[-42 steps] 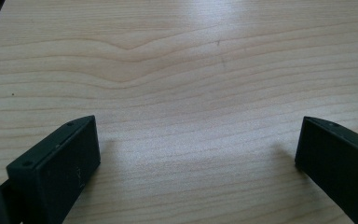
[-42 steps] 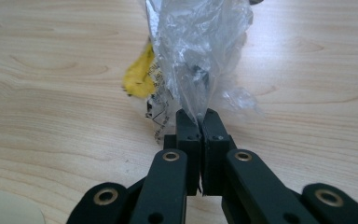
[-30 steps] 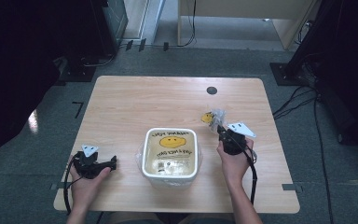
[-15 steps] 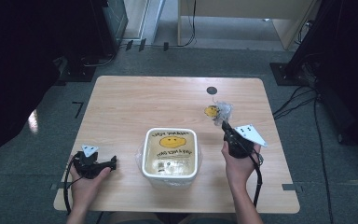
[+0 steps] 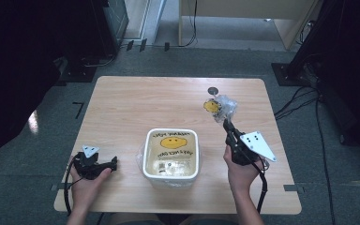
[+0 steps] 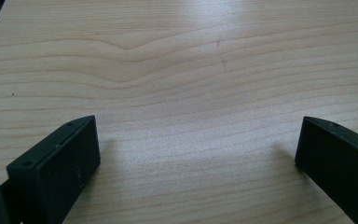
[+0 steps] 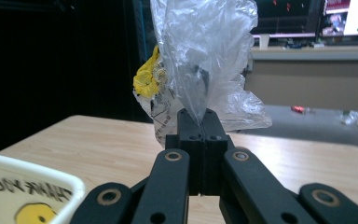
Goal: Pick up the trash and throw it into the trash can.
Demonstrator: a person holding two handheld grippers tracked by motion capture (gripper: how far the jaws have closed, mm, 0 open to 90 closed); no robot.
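The right gripper (image 5: 226, 123), clamped on the crumpled clear plastic bag (image 5: 220, 107), had lifted it off the table; left gripper (image 5: 104, 164) rested open.

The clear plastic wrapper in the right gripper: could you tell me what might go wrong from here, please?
1. The right gripper pinches only a thin fold of the clear plastic wrapper, so the film could slip out or tear.
2. The crumpled wrapper hangs loose above the table and could sag or snag on the white container if carried over it.
3. The left gripper rests open on the table, away from the container, so nothing steadies the container against a knock.
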